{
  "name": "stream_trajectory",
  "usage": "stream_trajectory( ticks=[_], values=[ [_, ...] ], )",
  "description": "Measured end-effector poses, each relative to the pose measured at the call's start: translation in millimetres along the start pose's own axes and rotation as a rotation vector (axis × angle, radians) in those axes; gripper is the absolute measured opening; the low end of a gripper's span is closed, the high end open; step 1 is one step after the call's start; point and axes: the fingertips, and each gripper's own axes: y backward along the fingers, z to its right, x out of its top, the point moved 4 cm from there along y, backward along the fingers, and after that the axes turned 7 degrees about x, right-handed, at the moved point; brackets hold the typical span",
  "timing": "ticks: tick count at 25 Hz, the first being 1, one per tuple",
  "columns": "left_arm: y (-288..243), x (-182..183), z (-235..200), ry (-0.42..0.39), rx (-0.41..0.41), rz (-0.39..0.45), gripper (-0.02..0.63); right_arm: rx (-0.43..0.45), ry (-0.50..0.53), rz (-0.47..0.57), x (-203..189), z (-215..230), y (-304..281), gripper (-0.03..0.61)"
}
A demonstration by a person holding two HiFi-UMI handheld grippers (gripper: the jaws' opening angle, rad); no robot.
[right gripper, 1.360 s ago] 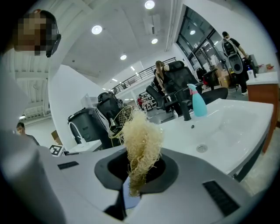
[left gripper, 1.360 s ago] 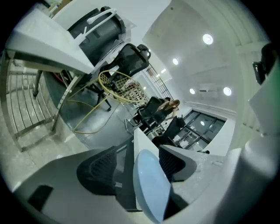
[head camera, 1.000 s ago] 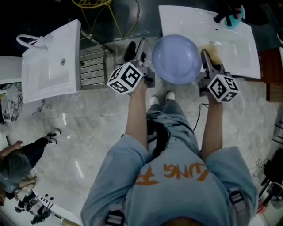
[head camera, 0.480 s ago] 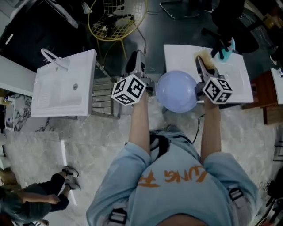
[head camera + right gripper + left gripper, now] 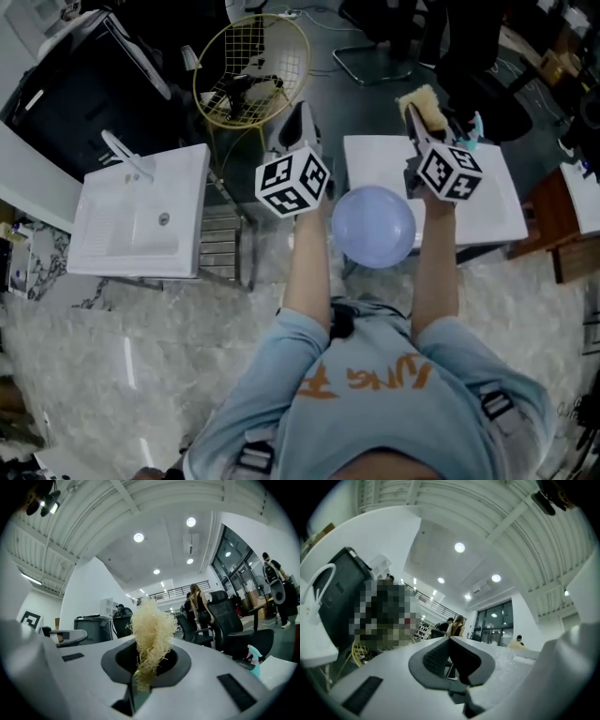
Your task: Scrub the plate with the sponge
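1. Starting at the left of the head view, we record a white basin (image 5: 141,220) with its tap. It is well apart from the work and not involved.
2. Left gripper (image 5: 300,117): held up in front of the person and pointing out into the room. Its jaws have just been closing and stand together with nothing between them, so it carries no load.
3. Plate (image 5: 373,227): round and pale lavender, seen between the two forearms and nearer the person than either gripper. Neither gripper touches it. It overlaps the near edge of the white surface (image 5: 487,202); we cannot tell whether it rests there or on something else.
4. Handling of the plate, in our judgement: rigid, smooth-faced and fairly light. It is likely to be slippery once wet and could chip or crack if dropped. The rim is the only sound place to take hold, with the jaws pinching over its edge. The broad face offers nothing to grip.
5. Right gripper (image 5: 417,120): held up likewise, its jaws clamped on the sponge (image 5: 151,630), a pale straw-coloured fibrous pad. The lower end is pinched and a loose tuft stands free beyond the jaw tips.
6. Handling of the sponge, in our judgement: very light, soft and springy, so it will yield under pressure and should not mar the plate. Fibres could pull loose. The hold near one end leaves enough free to scrub with.
7. Scrubbing is not under way, and we judge that the plate must first be steadied at its rim.
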Motion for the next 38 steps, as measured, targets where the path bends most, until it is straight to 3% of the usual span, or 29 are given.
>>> stream_trajectory(
  ticks=[3,5,11,23,28,38],
  values=[
    [-7,3,20,-0.301,0.027,-0.03,0.005,-0.035,-0.016,0.042,13,-2,-3,0.032],
    [-4,0,27,-0.411,0.05,-0.038,0.005,-0.053,-0.011,0.034,9,-3,-1,0.032],
    [3,-22,34,-0.425,0.003,-0.057,0.005,-0.054,-0.04,-0.038,-13,-9,3,0.032],
    [5,-35,37,-0.474,-0.02,-0.076,0.005,-0.081,0.137,-0.108,-24,-14,9,0.03],
    [4,-38,46,-0.541,-0.04,-0.07,0.005,-0.088,0.162,-0.121,-25,-11,10,0.031],
    [9,-38,46,-0.512,-0.034,-0.069,0.005,-0.078,0.205,-0.148,-25,-15,18,0.032]
  ],
)
